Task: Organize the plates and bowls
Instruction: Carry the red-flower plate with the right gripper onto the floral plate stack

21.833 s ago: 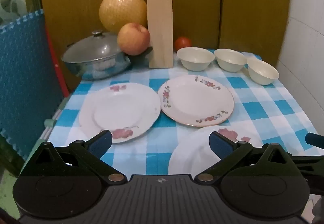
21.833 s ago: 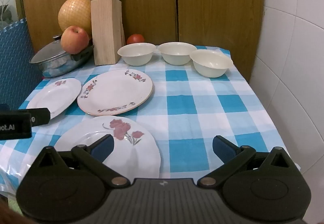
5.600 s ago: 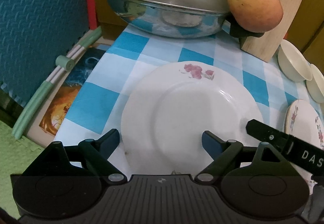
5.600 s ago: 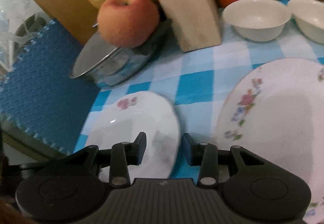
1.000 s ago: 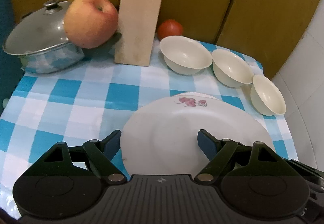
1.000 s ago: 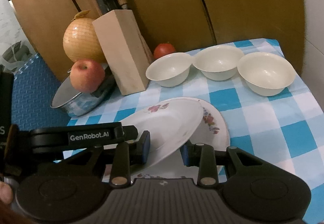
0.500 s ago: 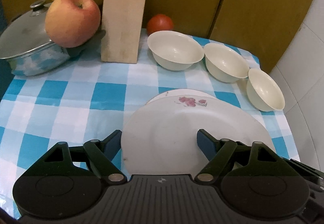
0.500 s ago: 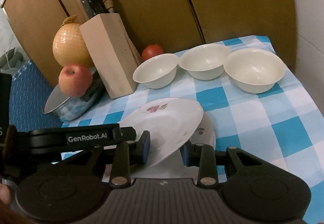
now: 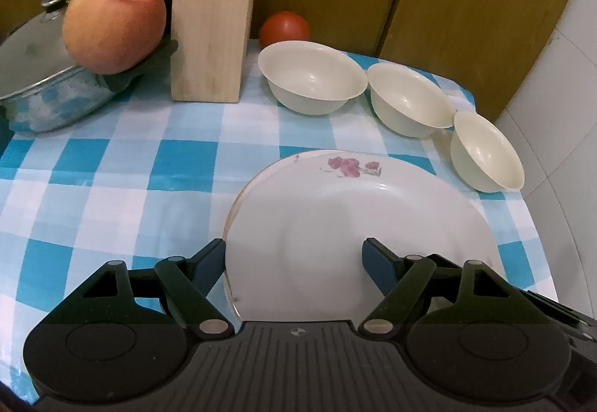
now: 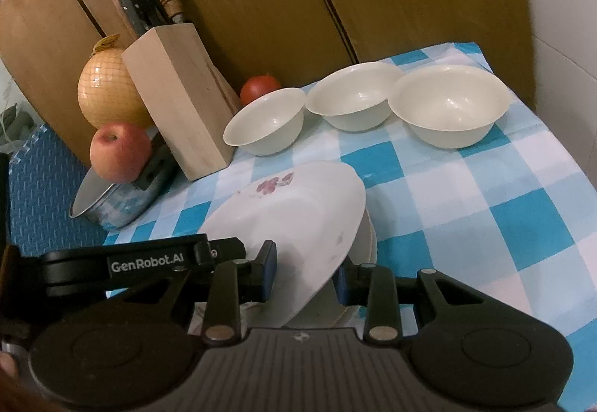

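A white plate with a pink flower (image 10: 294, 210) hangs tilted, its near rim pinched between the fingers of my right gripper (image 10: 304, 277), which is shut on it. Right under it lies a gold-rimmed plate (image 10: 370, 236) on the checked cloth. In the left wrist view the same white plate (image 9: 354, 210) fills the middle. My left gripper (image 9: 294, 257) stands open at its near edge, one finger beside the left rim and one over the plate. Three cream bowls (image 9: 313, 80) (image 9: 408, 98) (image 9: 485, 151) stand in a row behind.
At the back left are a wooden knife block (image 9: 212, 13), an apple (image 9: 113, 20) on a lidded steel pot (image 9: 44, 76), a netted melon (image 10: 108, 91) and a tomato (image 9: 285, 28). The table ends at a tiled wall (image 9: 559, 113) on the right.
The held plate has moved a little toward the bowls and sunk lower over the gold-rimmed plate. Both grippers kept their jaws as they were.
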A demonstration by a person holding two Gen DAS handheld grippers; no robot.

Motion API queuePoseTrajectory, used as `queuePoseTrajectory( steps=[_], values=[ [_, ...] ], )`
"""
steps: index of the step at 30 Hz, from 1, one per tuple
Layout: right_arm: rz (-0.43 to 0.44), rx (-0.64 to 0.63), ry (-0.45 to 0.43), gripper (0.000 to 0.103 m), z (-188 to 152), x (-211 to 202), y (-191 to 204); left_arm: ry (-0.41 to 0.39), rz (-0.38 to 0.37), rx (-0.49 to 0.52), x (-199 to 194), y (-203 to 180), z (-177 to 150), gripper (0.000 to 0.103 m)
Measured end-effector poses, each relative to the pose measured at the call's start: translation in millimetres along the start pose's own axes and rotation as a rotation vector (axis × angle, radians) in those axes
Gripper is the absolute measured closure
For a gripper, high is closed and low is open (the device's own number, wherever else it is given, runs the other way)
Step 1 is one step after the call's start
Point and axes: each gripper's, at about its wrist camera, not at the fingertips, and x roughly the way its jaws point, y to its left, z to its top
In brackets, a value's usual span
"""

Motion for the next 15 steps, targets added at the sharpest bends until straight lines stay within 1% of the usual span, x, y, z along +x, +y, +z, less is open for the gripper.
queuePoseTrajectory(
  steps=[2, 5, 6, 8, 10, 12, 13, 15],
  values=[
    [-0.005, 0.01, 0.012, 0.072, -2, 0, -1, -0.001, 0.002, 0.007, 0, -1, -1, 0.02],
    [-0.022, -0.014, 0.017, 0.07, -3, 1, 1, -0.002, 0.006, 0.015, 0, -3, -2, 0.021],
    [-0.03, -0.025, 0.017, 0.069, -3, 1, 3, -0.003, -0.005, 0.016, 0, -3, -2, 0.024],
    [-0.033, -0.029, 0.022, 0.068, -3, 1, 4, -0.002, -0.045, 0.016, -2, -5, -1, 0.023],
    [-0.039, -0.042, 0.027, 0.068, -3, 0, 4, -0.017, -0.034, 0.038, -4, -11, -3, 0.022],
    [-0.072, -0.065, 0.031, 0.068, -4, -4, 5, -0.016, -0.029, 0.043, -4, -12, -3, 0.021],
    [-0.098, -0.075, 0.046, 0.068, -4, -4, 5, -0.01, -0.034, 0.033, -4, -10, -3, 0.021],
    [-0.112, -0.069, 0.071, 0.068, -5, -4, 2, -0.004, -0.038, 0.019, -4, -7, -2, 0.021]
  ],
)
